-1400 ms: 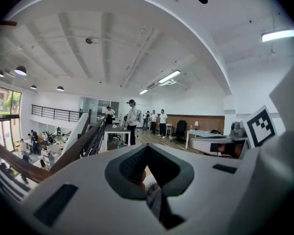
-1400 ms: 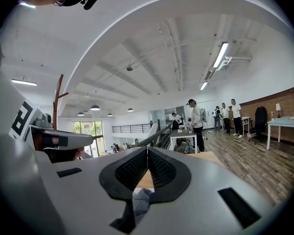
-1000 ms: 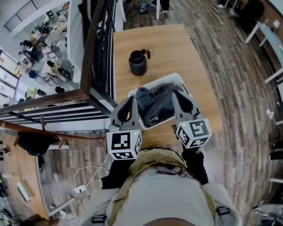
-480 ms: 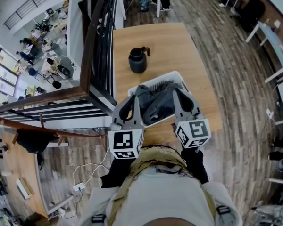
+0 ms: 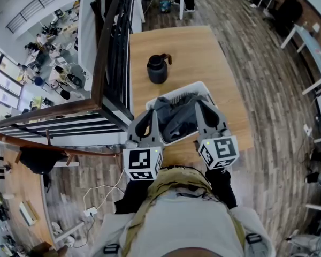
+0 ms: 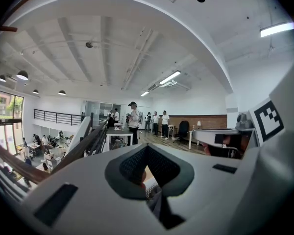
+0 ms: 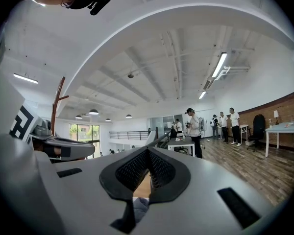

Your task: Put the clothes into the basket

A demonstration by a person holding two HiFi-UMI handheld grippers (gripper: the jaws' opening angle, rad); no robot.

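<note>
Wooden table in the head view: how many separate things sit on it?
2: a dark jug near the middle, and a white basket holding grey clothes at the near edge. Something small could be hidden.

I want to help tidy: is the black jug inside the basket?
No, the black jug stands on the bare table, beyond the white basket and apart from it.

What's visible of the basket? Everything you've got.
The basket is white, looks plastic, and is rectangular with a slatted far wall and a rim. It sits upright on the wooden table, near the person's edge, turned at an angle to it. Grey and dark clothes fill it and heap above the rim. The left gripper and right gripper, jaws shut, cover its near corners in the head view; contact cannot be told. A black jug stands beyond it, apart.
</note>
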